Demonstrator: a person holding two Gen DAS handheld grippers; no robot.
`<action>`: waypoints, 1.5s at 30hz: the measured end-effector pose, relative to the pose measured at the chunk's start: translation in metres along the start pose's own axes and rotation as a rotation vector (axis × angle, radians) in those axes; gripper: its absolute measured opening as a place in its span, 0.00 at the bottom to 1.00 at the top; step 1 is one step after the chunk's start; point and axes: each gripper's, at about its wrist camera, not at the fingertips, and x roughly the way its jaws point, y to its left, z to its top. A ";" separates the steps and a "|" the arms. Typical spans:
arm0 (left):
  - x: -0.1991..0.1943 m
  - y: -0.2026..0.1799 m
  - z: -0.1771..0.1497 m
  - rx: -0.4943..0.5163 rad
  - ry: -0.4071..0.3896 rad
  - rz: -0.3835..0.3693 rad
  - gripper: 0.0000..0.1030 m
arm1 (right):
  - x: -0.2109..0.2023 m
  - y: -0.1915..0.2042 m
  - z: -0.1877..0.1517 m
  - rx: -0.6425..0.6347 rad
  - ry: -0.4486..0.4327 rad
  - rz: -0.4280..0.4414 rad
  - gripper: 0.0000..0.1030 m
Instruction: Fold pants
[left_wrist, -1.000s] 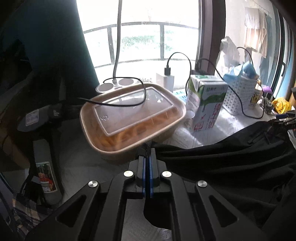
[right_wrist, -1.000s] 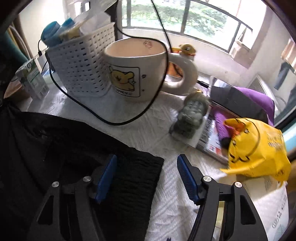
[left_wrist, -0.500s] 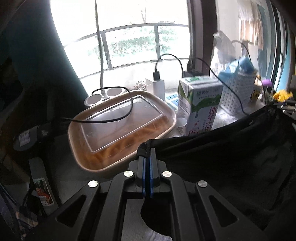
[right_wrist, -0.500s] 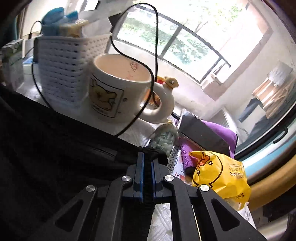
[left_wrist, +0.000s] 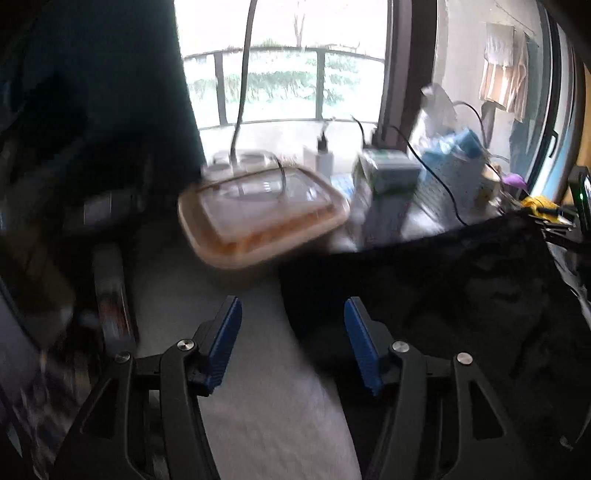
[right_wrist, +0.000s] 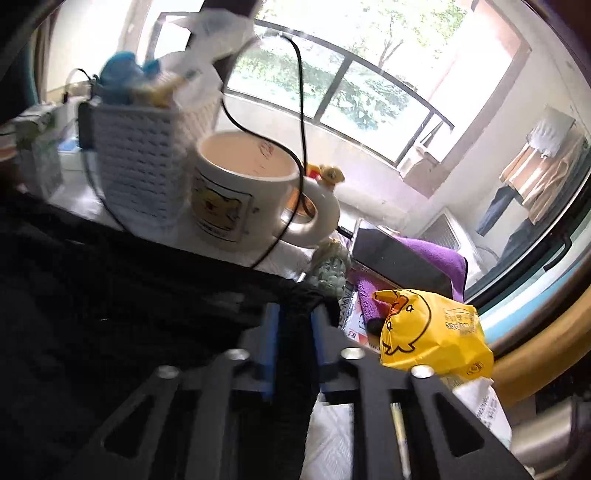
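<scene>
The black pants lie over the white table cover, filling the right half of the left wrist view. My left gripper is opening. The pants' left edge reaches between its blue pads, but neither pad presses on it. In the right wrist view the pants cover the lower left. My right gripper has a bunched corner of them raised between its blue pads. Those jaws are starting to open, with the pads a narrow gap apart and fabric filling the gap.
A lidded food tray and a milk carton stand just beyond the pants. A white basket, a mug with a black cable draped over it, a small bottle and a yellow duck bag crowd the right side.
The left gripper was shut on the pants' edge and has let go, its jaws now wide. The right gripper closed on the pants' corner and lifted it; its pads now begin to part.
</scene>
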 end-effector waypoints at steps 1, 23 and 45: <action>-0.002 -0.002 -0.008 -0.006 0.019 -0.012 0.56 | -0.008 0.001 0.000 0.007 -0.016 0.007 1.00; -0.018 -0.064 -0.100 0.057 0.157 -0.104 0.54 | -0.136 0.047 -0.077 0.171 -0.095 0.144 1.00; -0.030 -0.002 -0.093 -0.052 0.086 0.037 0.01 | -0.157 0.063 -0.112 0.270 -0.075 0.204 1.00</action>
